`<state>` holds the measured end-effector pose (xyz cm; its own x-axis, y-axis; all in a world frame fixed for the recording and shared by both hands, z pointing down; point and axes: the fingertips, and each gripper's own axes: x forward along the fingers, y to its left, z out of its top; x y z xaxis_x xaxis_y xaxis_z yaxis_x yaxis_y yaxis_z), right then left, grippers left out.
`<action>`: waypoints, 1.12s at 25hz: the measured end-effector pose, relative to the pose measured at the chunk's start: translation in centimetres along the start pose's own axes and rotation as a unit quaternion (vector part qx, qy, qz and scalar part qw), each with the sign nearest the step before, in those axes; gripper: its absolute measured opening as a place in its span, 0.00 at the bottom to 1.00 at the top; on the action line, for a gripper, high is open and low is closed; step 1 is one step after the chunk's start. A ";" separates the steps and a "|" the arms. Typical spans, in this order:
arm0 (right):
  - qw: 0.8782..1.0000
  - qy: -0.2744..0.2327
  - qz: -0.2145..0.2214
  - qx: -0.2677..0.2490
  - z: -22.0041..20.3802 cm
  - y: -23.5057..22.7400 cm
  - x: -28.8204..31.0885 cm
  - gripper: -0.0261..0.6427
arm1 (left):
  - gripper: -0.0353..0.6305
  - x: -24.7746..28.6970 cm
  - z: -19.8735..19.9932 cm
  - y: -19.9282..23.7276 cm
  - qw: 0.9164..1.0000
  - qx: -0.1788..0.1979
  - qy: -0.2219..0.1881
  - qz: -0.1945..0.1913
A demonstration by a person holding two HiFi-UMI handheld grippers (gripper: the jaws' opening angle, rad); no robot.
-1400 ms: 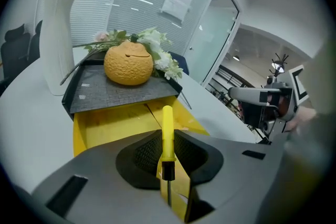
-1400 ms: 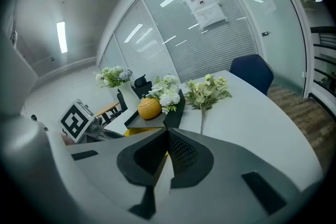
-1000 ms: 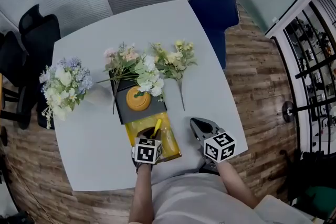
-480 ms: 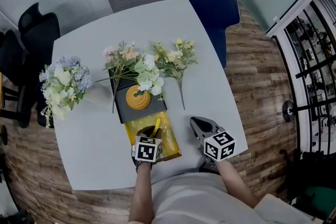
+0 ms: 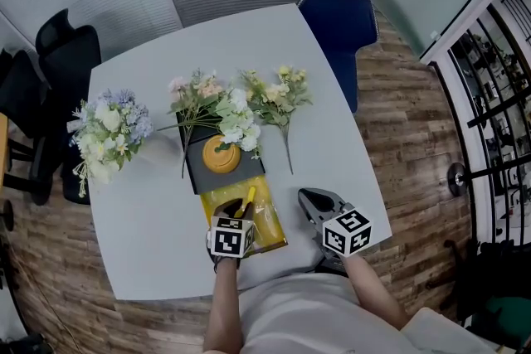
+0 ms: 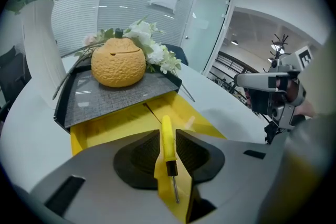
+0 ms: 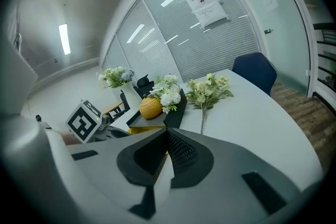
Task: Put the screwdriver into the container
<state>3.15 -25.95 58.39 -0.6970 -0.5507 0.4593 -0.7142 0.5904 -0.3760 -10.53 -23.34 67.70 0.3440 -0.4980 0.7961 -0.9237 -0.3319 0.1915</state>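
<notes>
A yellow-handled screwdriver [image 5: 246,204] is pinched in my left gripper [image 5: 236,210], which is shut on its handle above the open yellow container [image 5: 270,221] at the table's near edge. In the left gripper view the screwdriver [image 6: 167,150] stands between the jaws with its metal tip pointing back at the camera, and the yellow container [image 6: 110,120] lies just beyond. My right gripper [image 5: 309,198] rests to the right of the container. In its own view the right gripper [image 7: 167,136] is shut with nothing in it.
A black tray [image 5: 199,175] carrying an orange round object [image 5: 220,155] sits right behind the container. Flower bunches [image 5: 217,102] lie behind it, and a bouquet [image 5: 106,131] at the left. A blue chair [image 5: 336,16] and a black chair [image 5: 58,54] stand by the table.
My left gripper has shifted slightly left and down over the container with the screwdriver, so less of the handle shows. The right gripper has stayed put.
</notes>
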 end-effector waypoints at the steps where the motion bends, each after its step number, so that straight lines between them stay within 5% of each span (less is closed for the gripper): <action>1: 1.000 0.000 0.001 -0.003 0.0 0.3 -0.1 0.06 | 0.20 -0.3 0.0 0.0 1.000 0.001 -0.003 0.001; 28: 0.996 -0.053 0.035 -0.064 2.8 8.3 -4.4 0.06 | 0.08 -14.2 4.0 -1.4 0.981 -0.021 -0.192 0.006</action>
<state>0.12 -20.25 51.02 -0.7527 -0.5609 0.3449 -0.6541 0.6965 -0.2949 -13.45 -19.05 53.85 0.3644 -0.7698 0.5240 -0.9312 -0.2957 0.2133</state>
